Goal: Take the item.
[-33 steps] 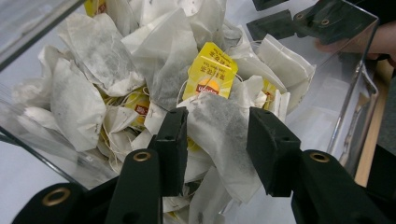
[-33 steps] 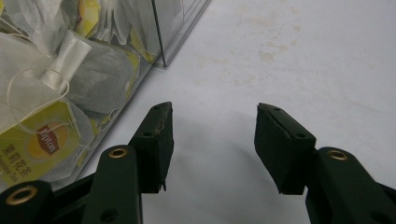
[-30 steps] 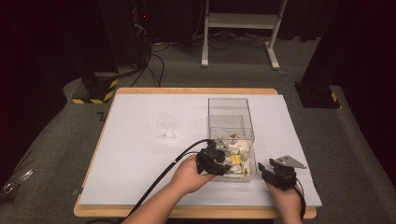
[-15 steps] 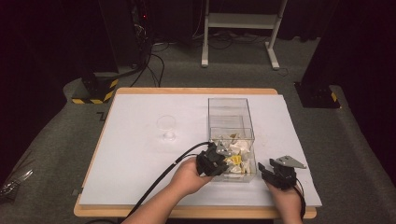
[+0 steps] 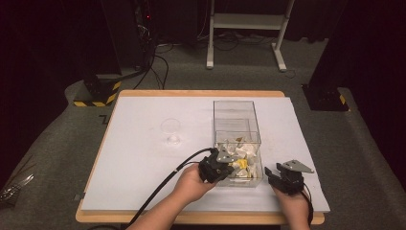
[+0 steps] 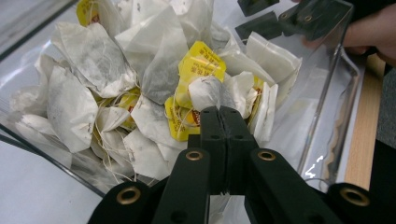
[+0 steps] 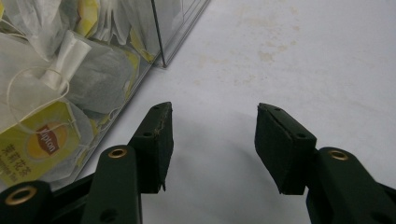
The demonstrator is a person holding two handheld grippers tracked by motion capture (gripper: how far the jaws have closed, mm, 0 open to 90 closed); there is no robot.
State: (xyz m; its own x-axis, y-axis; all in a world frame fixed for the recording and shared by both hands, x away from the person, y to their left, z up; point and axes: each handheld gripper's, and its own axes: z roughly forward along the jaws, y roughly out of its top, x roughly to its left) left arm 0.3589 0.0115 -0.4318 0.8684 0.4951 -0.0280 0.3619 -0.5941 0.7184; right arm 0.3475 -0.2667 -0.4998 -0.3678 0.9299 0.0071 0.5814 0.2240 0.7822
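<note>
We see L gripper (image 6: 219, 112) in clear box (image 5: 237, 108), jaws clenched on a tea bag (image 6: 208, 91). R gripper (image 7: 212, 135) beside box, jaws released, nothing betw. them.

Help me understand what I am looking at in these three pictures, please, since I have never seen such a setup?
A person sits at a table and holds a hand tool with two black jaws in each hand. One picture comes from a camera above the table. The other two come from cameras riding on the tools, looking along their jaws.

On the white surface stands a clear plastic box part-filled with tea bags, some with yellow tags. A small clear cup stands to its left.

The left tool reaches into the box, its jaws closed together at a tea bag; whether it is truly pinched is hard to tell. The right tool rests open over bare table beside the box, holding nothing.
</note>
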